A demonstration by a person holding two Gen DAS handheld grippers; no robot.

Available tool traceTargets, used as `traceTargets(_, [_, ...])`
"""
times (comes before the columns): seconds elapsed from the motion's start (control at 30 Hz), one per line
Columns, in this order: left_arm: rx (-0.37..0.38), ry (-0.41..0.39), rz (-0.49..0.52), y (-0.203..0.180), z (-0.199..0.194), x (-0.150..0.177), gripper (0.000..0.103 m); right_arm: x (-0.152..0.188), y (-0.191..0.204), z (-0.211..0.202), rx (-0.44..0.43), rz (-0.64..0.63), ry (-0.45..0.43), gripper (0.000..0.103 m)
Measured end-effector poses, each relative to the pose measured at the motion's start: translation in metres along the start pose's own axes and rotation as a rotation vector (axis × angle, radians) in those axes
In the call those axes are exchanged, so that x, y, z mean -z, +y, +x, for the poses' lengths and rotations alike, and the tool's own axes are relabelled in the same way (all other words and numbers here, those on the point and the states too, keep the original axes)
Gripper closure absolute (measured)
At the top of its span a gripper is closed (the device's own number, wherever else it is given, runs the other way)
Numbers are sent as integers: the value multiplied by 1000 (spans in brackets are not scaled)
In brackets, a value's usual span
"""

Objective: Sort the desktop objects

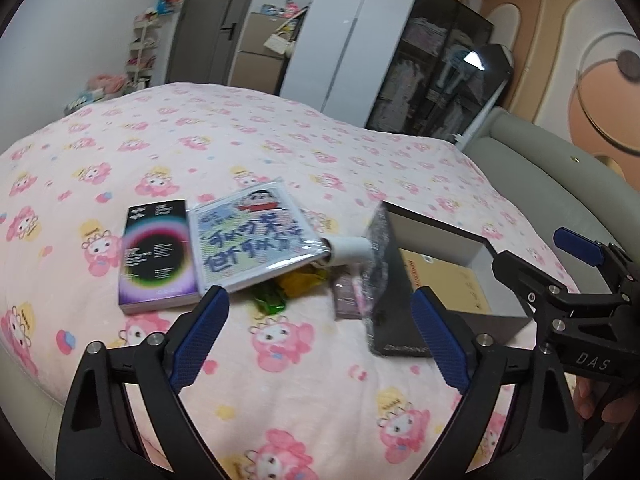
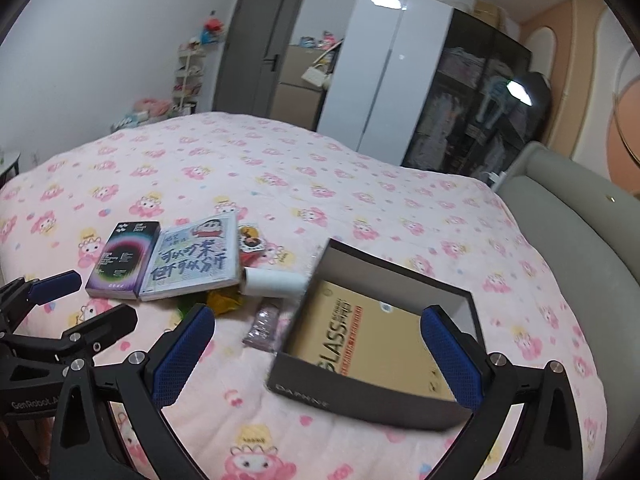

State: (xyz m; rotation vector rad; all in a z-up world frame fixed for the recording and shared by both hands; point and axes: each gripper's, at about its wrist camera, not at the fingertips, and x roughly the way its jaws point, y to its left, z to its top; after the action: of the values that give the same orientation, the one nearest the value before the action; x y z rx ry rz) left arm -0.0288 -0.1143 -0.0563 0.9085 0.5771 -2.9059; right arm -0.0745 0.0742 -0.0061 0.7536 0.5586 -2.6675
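Left wrist view shows your left gripper and right gripper released, empty, books beside the box on the bed; blurred clutter, apparently wrappers, risks a mis-grab.

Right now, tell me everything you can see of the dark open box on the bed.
The dark box is open-topped, looks like grey cardboard, with pale lettering on its near wall. It sits flat on the pink cartoon bedspread, one corner nearest the camera. Inside lies a tan carton printed with GLASS. A small purplish packet lies by its left wall. Neither claw touches it.
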Motion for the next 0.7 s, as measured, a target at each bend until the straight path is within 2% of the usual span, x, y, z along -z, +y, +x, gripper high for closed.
traceTargets(0.1, [-17,2,-32,19,10,-5,16,-9,18,16,-5,-49,13,0])
traceTargets(0.43, [-71,15,-100,64,39,-14,16,-28,56,66,-29,-116,63,0])
traceTargets(0.53, [-110,27,-121,78,55,-15,19,-30,60,86,-70,-121,81,0])
traceTargets(0.57, [-129,35,-130,83,62,-15,26,-31,59,94,-92,-110,96,2])
traceTargets(0.63, [-167,65,-162,95,80,-15,37,-33,58,111,-129,-79,129,17])
traceTargets(0.67, [-164,79,-177,101,88,-14,41,-34,57,120,-146,-63,144,31])
traceTargets(0.7, [-155,97,-194,105,97,-12,42,-35,57,129,-163,-47,159,38])
